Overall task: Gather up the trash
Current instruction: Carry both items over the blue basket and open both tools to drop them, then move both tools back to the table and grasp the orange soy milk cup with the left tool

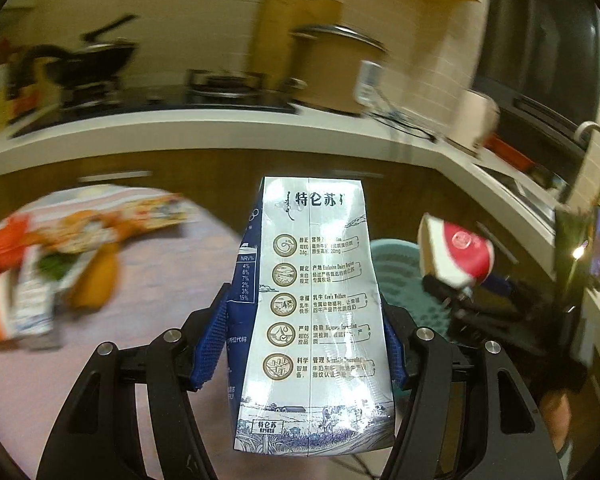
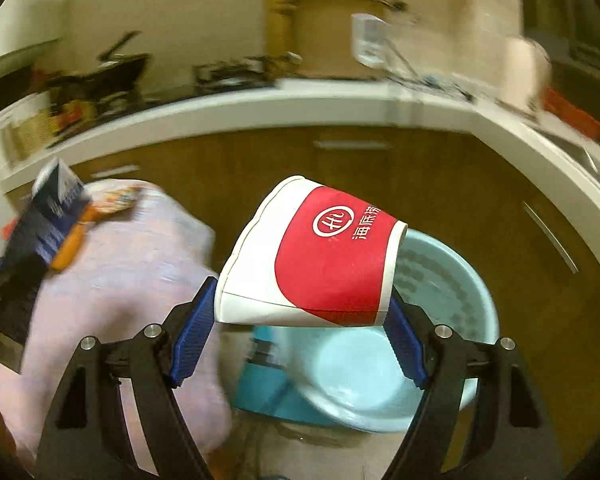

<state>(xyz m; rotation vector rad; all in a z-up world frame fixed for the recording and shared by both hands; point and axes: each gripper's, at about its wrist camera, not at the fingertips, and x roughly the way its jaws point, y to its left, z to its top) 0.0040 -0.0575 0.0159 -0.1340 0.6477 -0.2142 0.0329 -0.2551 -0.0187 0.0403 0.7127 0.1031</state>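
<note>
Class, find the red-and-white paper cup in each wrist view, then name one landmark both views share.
Left wrist view: paper cup at right of centre, held by the right gripper.
Right wrist view: centre, clamped sideways between the blue pads.
Shared landmark: the pale blue basket beneath the cup.

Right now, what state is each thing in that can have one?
Milk carton: upright, clamped in the left gripper.
Paper cup: tipped on its side, clamped in the right gripper, above the bin.
Light blue bin: open, mostly empty from what shows.
Wrappers: lying on the pink-covered table, blurred.
</note>
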